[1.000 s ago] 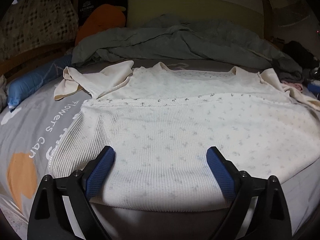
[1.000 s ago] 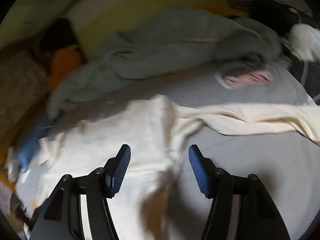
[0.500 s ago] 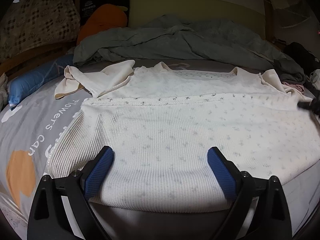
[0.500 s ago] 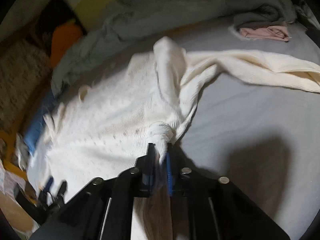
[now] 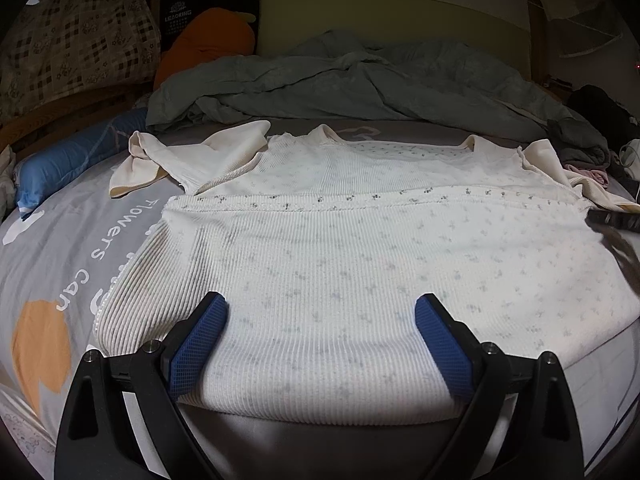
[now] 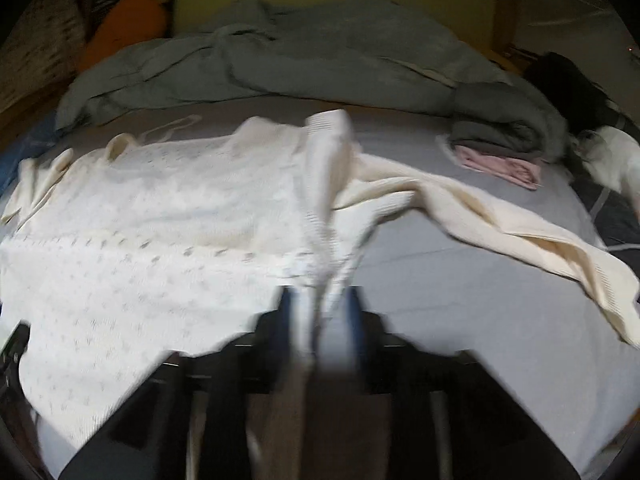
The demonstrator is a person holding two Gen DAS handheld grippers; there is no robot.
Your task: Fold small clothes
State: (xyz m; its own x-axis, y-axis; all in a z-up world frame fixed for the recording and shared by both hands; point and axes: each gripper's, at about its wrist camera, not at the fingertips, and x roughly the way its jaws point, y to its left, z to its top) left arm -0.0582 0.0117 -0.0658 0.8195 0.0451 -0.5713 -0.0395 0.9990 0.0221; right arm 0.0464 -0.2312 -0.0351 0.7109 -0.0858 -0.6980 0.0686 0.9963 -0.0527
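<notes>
The cream ribbed top (image 5: 344, 256) lies spread flat on the grey bed sheet (image 5: 72, 248), its long axis running left to right across the bed, folded hem edge nearest the tongs and neckline pointing away toward the rumpled grey-green duvet (image 5: 360, 80). Far left of the tongs a blue pillow (image 5: 72, 152) lies beside the top's left sleeve (image 5: 188, 160), which is bunched up. The left gripper (image 5: 320, 336) hovers just over the near hem, jaws spread wide, nothing between them. At the right edge of the top, the right gripper (image 6: 320, 312) has a pinched ridge of the side fabric between its jaws, which are opening; blur hides whether the pads touch it. Beyond and right of it the right sleeve (image 6: 500, 216) trails outward over the sheet, with a pink garment (image 6: 500, 164) farther off.
</notes>
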